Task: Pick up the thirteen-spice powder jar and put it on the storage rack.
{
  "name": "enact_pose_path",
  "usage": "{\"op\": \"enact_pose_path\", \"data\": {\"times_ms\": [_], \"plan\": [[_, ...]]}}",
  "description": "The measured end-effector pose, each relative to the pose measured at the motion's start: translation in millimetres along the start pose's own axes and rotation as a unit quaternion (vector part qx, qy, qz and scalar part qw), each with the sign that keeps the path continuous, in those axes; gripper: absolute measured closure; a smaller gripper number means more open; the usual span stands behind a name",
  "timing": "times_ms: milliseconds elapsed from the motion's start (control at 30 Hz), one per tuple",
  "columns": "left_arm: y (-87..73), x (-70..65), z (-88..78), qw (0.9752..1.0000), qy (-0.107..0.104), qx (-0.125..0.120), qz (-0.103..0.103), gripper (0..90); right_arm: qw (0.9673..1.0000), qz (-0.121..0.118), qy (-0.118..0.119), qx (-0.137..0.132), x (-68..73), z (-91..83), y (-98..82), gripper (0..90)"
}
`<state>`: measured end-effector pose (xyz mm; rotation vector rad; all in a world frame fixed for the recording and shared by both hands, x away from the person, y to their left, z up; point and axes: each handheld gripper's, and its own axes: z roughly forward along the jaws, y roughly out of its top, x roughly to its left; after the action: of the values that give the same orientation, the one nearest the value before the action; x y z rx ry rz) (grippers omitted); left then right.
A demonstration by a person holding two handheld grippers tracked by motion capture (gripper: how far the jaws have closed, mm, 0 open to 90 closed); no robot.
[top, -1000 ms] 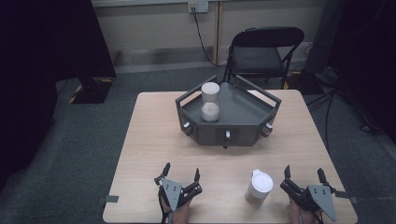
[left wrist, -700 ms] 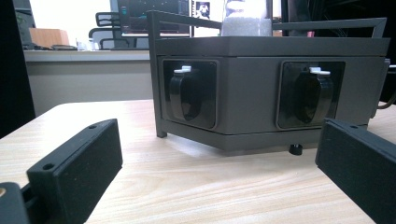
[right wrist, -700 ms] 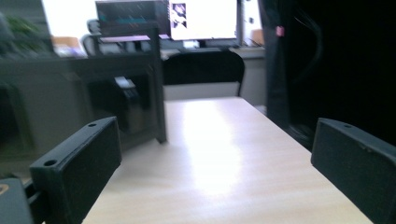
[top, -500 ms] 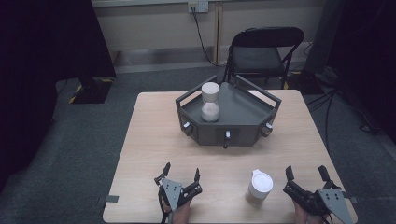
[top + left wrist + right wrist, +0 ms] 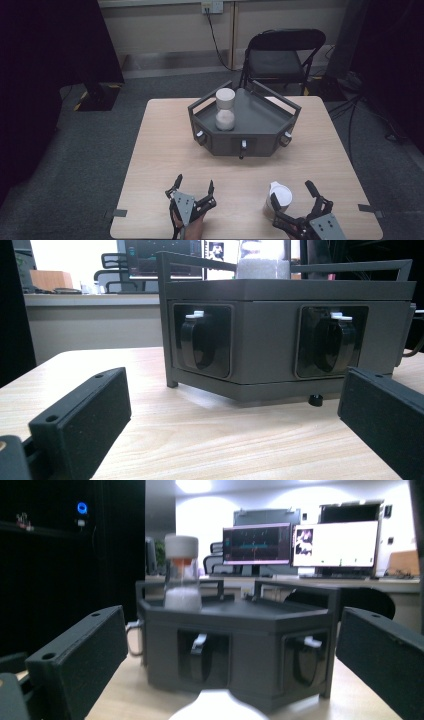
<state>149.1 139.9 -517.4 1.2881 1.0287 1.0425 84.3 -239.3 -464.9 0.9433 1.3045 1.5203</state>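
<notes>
White cup (image 5: 279, 200) stands upright on the table (image 5: 160, 150), well in front of the dark grey hexagonal tray (image 5: 260, 127) and off toward its right corner. Right gripper (image 5: 295, 196), jaws spread wide and empty, sits just behind and right of the cup, one jaw close beside it. Left gripper (image 5: 194, 184), jaws also apart and empty, is in front of the tray's left corner; an hourglass (image 5: 225, 109) stands inside the tray

the high view looks forward and down over the whole table (image 5: 165, 150). both gripper views sit low near its front edge, facing the dark tray (image 5: 260, 122) they share.
</notes>
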Motion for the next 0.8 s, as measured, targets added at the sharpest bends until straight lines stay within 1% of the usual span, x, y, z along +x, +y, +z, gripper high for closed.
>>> {"op": "enact_pose_path", "data": {"times_ms": [67, 167, 233, 300, 400, 433, 567, 633, 800], "plan": [[0.0, 0.1, 0.0, 1.0000, 0.000, 0.000, 0.000, 0.0, 0.9999, -0.001, 0.002, 0.013, 1.1, 0.8, -1.4, 1.0], [0.0, 0.0, 0.0, 1.0000, 0.000, 0.000, 0.000, 0.0, 0.9995, -0.009, 0.001, 0.032, 5.1, 0.7, -6.5, 3.8], [0.0, 0.0, 0.0, 1.0000, 0.000, 0.000, 0.000, 0.0, 0.9991, -0.007, -0.001, 0.041, 7.2, -0.5, -10.6, 5.3], [0.0, 0.0, 0.0, 1.0000, 0.000, 0.000, 0.000, 0.0, 0.9989, -0.001, -0.001, 0.046, 7.5, -2.8, -14.4, 9.2], [0.0, 0.4, 0.0, 1.0000, -0.001, 0.000, 0.000, 0.0, 0.9989, -0.001, -0.007, 0.046, 8.7, -5.8, -19.5, 11.5], [0.0, 0.4, 0.0, 1.0000, -0.001, 0.000, 0.000, 0.0, 0.9986, -0.001, -0.006, 0.052, 8.0, -5.6, -19.5, 12.3], [0.0, 0.3, 0.0, 1.0000, -0.001, 0.000, 0.000, 0.0, 0.9982, 0.004, -0.005, 0.060, 6.4, -4.6, -23.6, 17.1], [0.0, 0.3, 0.0, 1.0000, -0.001, 0.000, 0.000, 0.0, 0.9977, 0.004, 0.000, 0.067, 5.1, -3.2, -24.7, 17.9], [0.0, 0.4, 0.0, 1.0000, -0.001, 0.000, 0.000, 0.0, 0.9965, 0.012, 0.002, 0.082, 2.8, -1.4, -27.7, 21.1]]}}
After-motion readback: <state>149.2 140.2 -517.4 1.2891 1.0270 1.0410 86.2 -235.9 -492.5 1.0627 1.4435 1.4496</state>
